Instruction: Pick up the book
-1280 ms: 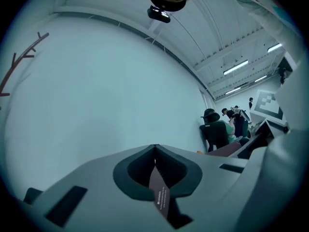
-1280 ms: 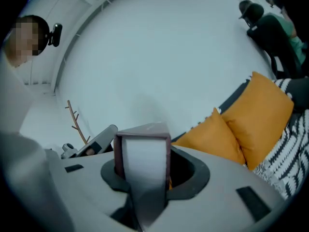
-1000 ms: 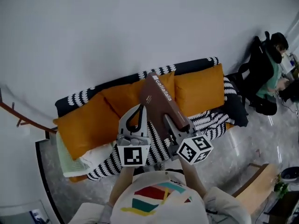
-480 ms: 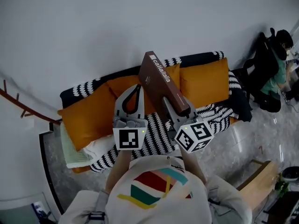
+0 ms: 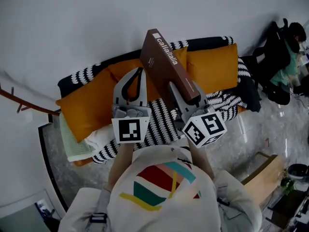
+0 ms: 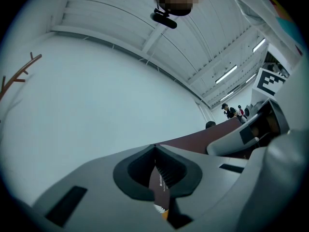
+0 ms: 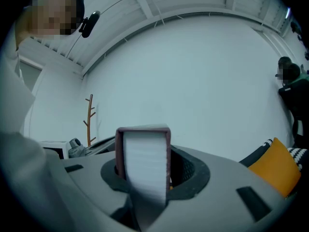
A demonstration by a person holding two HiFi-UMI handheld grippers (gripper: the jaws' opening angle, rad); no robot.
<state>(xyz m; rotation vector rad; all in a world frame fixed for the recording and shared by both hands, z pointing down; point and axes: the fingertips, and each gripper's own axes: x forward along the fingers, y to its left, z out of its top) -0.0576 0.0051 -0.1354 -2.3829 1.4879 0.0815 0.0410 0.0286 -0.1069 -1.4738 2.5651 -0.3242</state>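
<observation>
Book position: the book (image 5: 166, 64) is at the upper centre of the head view. It is held in the air, tilted, with its upper end toward the wall (image 5: 72, 23) and its lower end in the right gripper (image 5: 187, 94).
Right gripper: its fingers pinch the book across both brown covers. The white page edge (image 7: 143, 163) stands upright between them in the right gripper view.
Left gripper: the left gripper (image 5: 139, 73) is just beside the book. Its fingers are pressed together at the tips and hold nothing.
Hidden: the book and both grippers cover the middle of the sofa (image 5: 207, 41). Part of the striped throw (image 5: 161, 124) is covered as well.
Cut off: the person's torso fills the lower centre of the head view. The floor (image 5: 260, 134) runs out of frame at the right.
Hard to make out: a dark sliver with print shows through the slot behind the left fingertips. We cannot tell what it is.
Edges: the orange cushions (image 5: 212, 71) lean along the sofa back. A seated person (image 5: 285, 52) is at the upper right edge, well apart from the grippers.
Open room: bare wall lies above and to the left of the book. Nothing stands near the book's upper end.
</observation>
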